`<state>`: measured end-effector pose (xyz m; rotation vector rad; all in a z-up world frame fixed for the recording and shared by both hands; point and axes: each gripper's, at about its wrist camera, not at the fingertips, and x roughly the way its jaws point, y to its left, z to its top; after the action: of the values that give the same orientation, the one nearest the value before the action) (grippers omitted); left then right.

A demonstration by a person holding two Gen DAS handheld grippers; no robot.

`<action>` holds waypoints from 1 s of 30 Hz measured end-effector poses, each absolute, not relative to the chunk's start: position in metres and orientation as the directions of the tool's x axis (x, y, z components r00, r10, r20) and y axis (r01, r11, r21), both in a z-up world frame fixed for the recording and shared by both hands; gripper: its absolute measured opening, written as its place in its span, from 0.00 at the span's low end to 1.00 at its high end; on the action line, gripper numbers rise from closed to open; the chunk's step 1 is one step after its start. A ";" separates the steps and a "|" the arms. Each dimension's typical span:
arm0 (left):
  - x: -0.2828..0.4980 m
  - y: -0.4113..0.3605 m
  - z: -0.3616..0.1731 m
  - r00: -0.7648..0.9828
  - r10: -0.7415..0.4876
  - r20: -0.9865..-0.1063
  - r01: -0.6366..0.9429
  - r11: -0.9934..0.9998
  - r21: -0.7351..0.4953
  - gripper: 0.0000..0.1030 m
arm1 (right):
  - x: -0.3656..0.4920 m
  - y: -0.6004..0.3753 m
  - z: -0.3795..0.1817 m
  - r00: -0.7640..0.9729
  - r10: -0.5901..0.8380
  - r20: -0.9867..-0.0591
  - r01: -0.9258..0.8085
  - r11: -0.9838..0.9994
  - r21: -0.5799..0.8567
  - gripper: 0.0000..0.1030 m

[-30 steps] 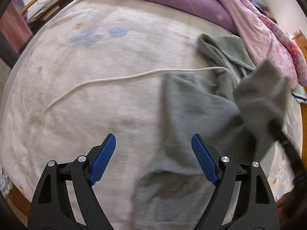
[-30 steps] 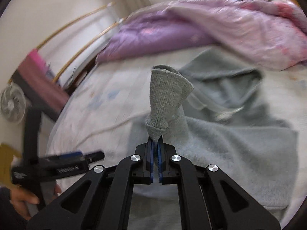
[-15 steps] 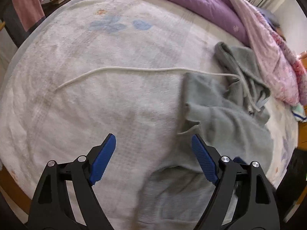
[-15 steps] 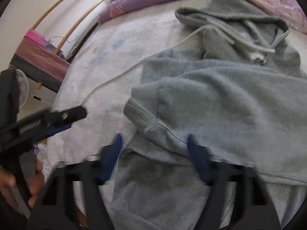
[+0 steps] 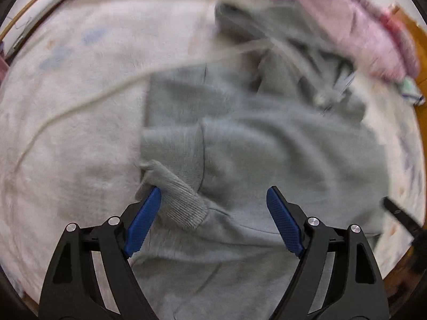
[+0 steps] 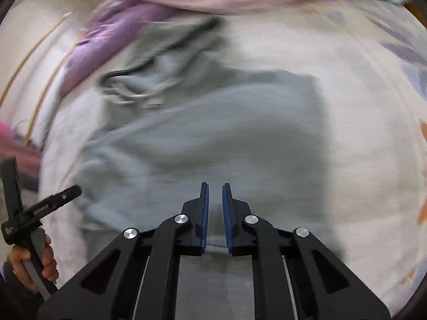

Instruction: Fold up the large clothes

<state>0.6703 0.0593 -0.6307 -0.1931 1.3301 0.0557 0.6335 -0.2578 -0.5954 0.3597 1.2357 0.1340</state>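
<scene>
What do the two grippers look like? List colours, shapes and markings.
Both match. The left gripper and right gripper have black, strut-like fingers with triangular cut-outs, round silver pivot screws, and blue textured pads on the inner faces. In the right wrist view, the left gripper's black body carries small white lettering, too blurred to read, and a grey handle.
</scene>
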 end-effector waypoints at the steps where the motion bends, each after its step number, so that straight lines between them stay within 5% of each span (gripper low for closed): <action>1: 0.674 0.063 -0.650 0.192 -0.037 -0.981 -0.169 0.983 -0.071 0.80 | 0.633 -0.267 -0.604 0.312 0.276 -0.909 0.115 0.939 0.325 0.10; 4: 0.676 0.079 -0.675 0.175 -0.065 -0.982 -0.213 0.972 -0.102 0.89 | 0.629 -0.290 -0.644 0.215 0.266 -0.940 0.161 0.939 0.303 0.06; 8: 0.675 0.074 -0.665 0.194 -0.039 -0.980 -0.192 0.978 -0.077 0.89 | 0.629 -0.289 -0.645 0.220 0.282 -0.934 0.128 0.941 0.315 0.06; 15: 0.617 0.103 -0.631 0.252 -0.056 -0.966 -0.284 0.950 -0.129 0.89 | 0.591 -0.312 -0.606 0.294 0.321 -0.900 0.164 0.911 0.378 0.39; 22: 0.569 0.124 -0.629 0.211 -0.056 -0.976 -0.358 0.925 -0.131 0.89 | 0.551 -0.338 -0.598 0.267 0.300 -0.916 0.166 0.922 0.351 0.40; 30: 0.633 0.098 -0.589 0.318 -0.077 -0.945 -0.266 0.949 -0.167 0.89 | 0.613 -0.330 -0.562 0.381 0.316 -0.869 0.099 0.920 0.378 0.41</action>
<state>0.6327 0.0982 -0.5887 -0.3169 1.2467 0.1271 0.6126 -0.3302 -0.5624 0.4016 1.1804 0.1434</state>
